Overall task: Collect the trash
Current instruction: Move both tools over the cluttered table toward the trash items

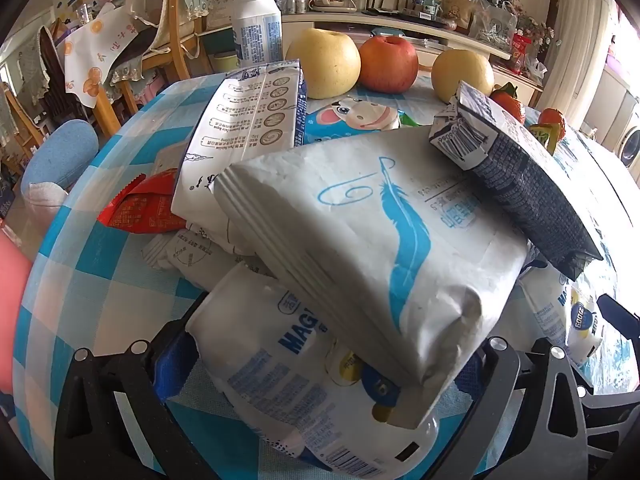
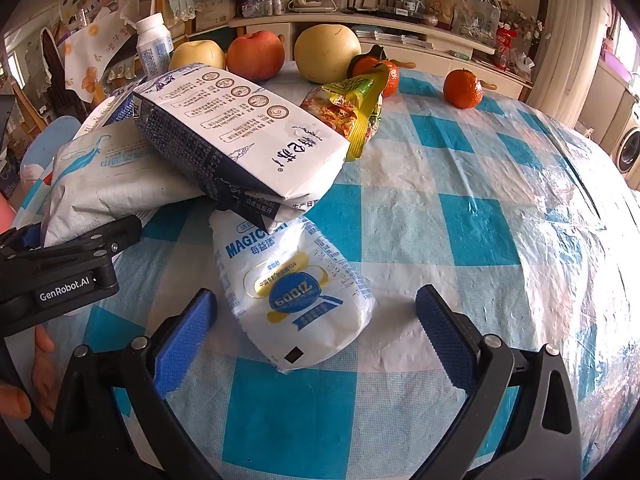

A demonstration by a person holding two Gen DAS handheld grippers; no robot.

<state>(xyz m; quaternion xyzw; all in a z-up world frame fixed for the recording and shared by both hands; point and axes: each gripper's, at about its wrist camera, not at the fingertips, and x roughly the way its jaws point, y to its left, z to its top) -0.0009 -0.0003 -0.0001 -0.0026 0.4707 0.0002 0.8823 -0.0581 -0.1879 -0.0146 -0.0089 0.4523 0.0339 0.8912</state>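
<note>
While both grippers hover wide open over the checked tablecloth [image 2: 460, 208], the trash sits in one heap on its left part: a white feather-print tissue pack [image 1: 384, 248] on top, a dark-sided milk carton [image 2: 244, 140] leaning across it, and white yogurt pouches underneath. The right gripper [image 2: 316, 332] straddles one pouch [image 2: 296, 292], blue pads clear of it on both sides, gripping nothing. The left gripper [image 1: 320, 364] brackets another pouch [image 1: 280, 364] under the tissue pack's corner, jaws released too. Risk, as I judge it: pull either pouch and the stacked pack and carton may slide off the table edge, or roll into the apple [image 2: 256, 54] and pears behind. A slick pouch could also squirt out of a pinch. Readable print: "MAGIC" and "600亿" on the pouch, "GenRobot.AI" on the left gripper's body in the right view.
</note>
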